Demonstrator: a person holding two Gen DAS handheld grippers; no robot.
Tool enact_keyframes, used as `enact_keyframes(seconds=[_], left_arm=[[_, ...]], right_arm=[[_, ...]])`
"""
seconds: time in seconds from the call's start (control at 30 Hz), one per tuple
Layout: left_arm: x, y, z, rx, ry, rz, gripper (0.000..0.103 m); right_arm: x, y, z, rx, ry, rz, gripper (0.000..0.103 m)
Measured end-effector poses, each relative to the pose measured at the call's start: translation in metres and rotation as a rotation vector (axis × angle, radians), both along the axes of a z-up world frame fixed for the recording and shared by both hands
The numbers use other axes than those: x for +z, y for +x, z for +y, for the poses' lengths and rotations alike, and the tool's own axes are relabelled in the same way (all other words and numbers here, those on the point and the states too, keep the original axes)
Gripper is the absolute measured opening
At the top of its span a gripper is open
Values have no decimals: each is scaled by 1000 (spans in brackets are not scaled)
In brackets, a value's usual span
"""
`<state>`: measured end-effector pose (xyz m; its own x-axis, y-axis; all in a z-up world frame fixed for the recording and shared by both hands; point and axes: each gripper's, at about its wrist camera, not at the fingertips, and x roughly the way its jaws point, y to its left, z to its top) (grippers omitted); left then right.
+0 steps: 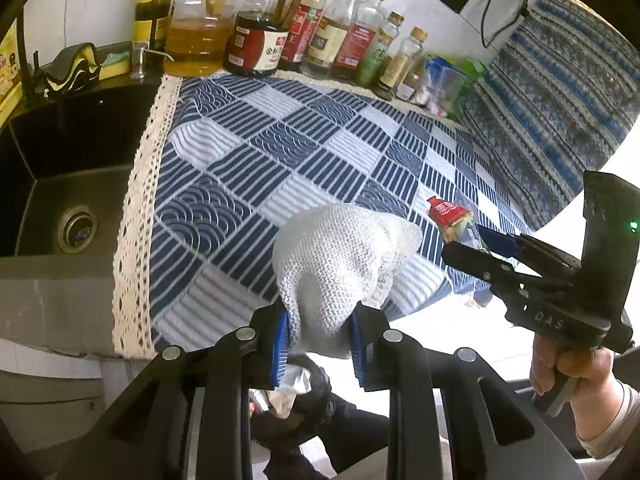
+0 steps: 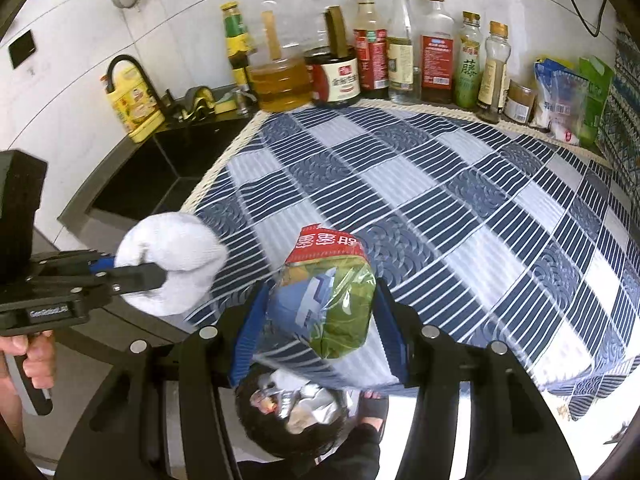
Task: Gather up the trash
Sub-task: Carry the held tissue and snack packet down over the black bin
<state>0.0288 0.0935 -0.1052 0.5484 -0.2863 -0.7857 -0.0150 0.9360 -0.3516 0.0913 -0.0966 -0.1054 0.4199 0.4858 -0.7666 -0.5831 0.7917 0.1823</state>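
Observation:
My left gripper [image 1: 320,332] is shut on a white knitted cloth [image 1: 340,256] that bulges up from between its blue pads, over the counter's front edge. My right gripper [image 2: 324,320] is shut on a clear plastic snack bag [image 2: 328,280] with a red printed top and green contents. In the left wrist view the right gripper [image 1: 466,240] comes in from the right with the snack bag [image 1: 446,212] at its tips. The right wrist view has the left gripper [image 2: 136,270] at the left, holding the white cloth [image 2: 176,248]. A black trash bag [image 2: 296,412] with foil wrappers inside lies below both grippers.
A blue-and-white checked tablecloth [image 1: 280,140] covers the counter. A dark sink [image 1: 60,200] lies to its left. Several sauce and oil bottles [image 2: 372,52] line the back wall, with food packets [image 2: 572,96] at the back right. A person's foot [image 2: 372,404] stands beside the trash bag.

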Motion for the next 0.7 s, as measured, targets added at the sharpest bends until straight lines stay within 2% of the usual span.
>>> enact_keyframes(seconds=[0.47,0.7], left_arm=[[-29,-43,2,-12,-18,72,24],[-58,-56,3,22,-39,140,24]], right_arm=[[-31,-52,15,36,12,92,54],[-57,-63,22,89,4,156,54]])
